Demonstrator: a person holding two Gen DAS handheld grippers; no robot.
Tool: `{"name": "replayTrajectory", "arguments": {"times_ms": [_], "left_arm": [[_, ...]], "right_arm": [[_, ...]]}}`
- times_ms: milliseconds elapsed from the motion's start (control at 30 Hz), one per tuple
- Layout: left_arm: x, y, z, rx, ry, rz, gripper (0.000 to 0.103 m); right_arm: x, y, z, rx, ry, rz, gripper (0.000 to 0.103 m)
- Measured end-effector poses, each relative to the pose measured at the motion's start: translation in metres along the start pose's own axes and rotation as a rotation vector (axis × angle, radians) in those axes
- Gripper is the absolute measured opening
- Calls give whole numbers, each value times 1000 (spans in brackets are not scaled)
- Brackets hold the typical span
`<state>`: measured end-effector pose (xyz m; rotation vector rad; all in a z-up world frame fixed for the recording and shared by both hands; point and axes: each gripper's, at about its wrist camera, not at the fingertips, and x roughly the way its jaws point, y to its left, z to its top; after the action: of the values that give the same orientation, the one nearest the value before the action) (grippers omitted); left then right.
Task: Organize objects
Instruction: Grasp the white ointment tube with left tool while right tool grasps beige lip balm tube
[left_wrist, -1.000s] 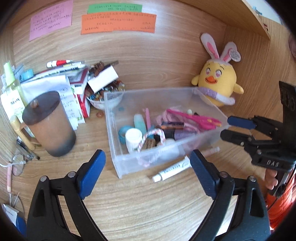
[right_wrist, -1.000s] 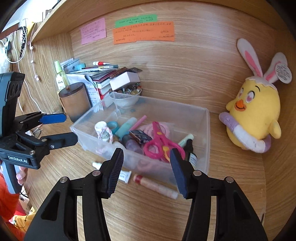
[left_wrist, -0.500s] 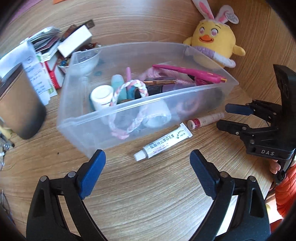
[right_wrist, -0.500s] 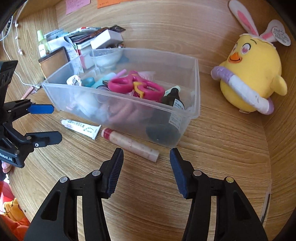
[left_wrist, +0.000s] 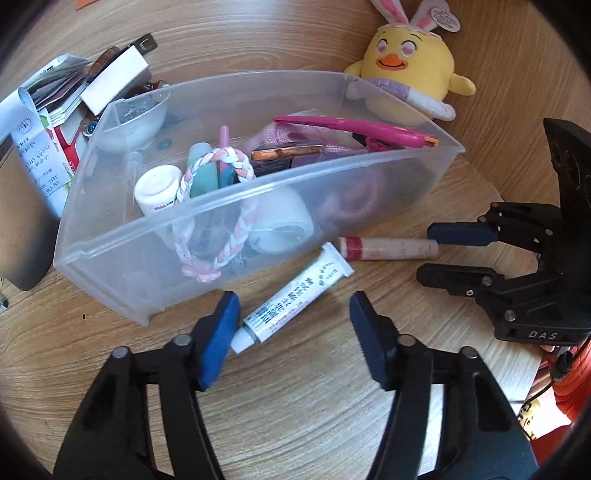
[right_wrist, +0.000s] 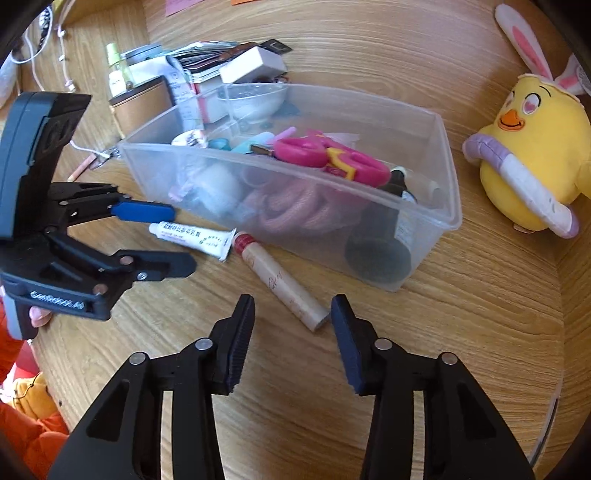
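Observation:
A clear plastic bin (left_wrist: 110, 251) (right_wrist: 448, 192) holds pink scissors (right_wrist: 325, 157), a braided cord (left_wrist: 221, 206), a white bottle (left_wrist: 157, 188) and several small items. A white ointment tube (left_wrist: 295, 291) (right_wrist: 194, 236) and a beige tube with a red cap (left_wrist: 388, 248) (right_wrist: 284, 284) lie on the desk in front of the bin. My left gripper (left_wrist: 291, 332) (right_wrist: 173, 236) is open around the cap end of the white tube. My right gripper (right_wrist: 291, 332) (left_wrist: 436, 254) is open just before the base of the beige tube.
A yellow chick plush (left_wrist: 410, 70) (right_wrist: 532, 162) sits to the right of the bin. Stacked books and a white box (left_wrist: 114, 77) lie behind the bin on the left, beside a brown cup (right_wrist: 140, 107). The wooden desk's front edge (right_wrist: 55, 398) is close.
Both grippers have come down and forward toward the two tubes in front of the bin. The left jaws have narrowed around the white tube. The tubes have not moved.

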<state>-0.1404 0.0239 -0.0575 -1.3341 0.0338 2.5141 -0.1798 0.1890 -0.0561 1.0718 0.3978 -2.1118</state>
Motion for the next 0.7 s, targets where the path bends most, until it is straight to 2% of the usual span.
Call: {"name": "replayTrajectory", "arguments": {"times_ms": [67, 167, 333, 433, 500, 633, 700], "left_arm": [[-3, -4, -4, 20, 5, -17, 47], [-8, -13, -13, 62, 12, -20, 45], [-3, -21, -9, 98, 9, 34, 45], [2, -19, -4, 89, -1, 78, 39], [4, -17, -1, 81, -5, 78, 34], [3, -17, -1, 80, -14, 76, 19], [1, -17, -4, 82, -16, 71, 15]], "right_arm": [[-2, 5, -3, -14, 9, 29, 34], [-6, 14, -8, -42, 17, 64, 34], [-3, 24, -3, -71, 13, 45, 34], [5, 27, 3, -73, 14, 38, 34], [10, 30, 8, -71, 18, 33, 30], [17, 33, 9, -68, 26, 10, 15], [15, 35, 8, -69, 23, 9, 14]]}}
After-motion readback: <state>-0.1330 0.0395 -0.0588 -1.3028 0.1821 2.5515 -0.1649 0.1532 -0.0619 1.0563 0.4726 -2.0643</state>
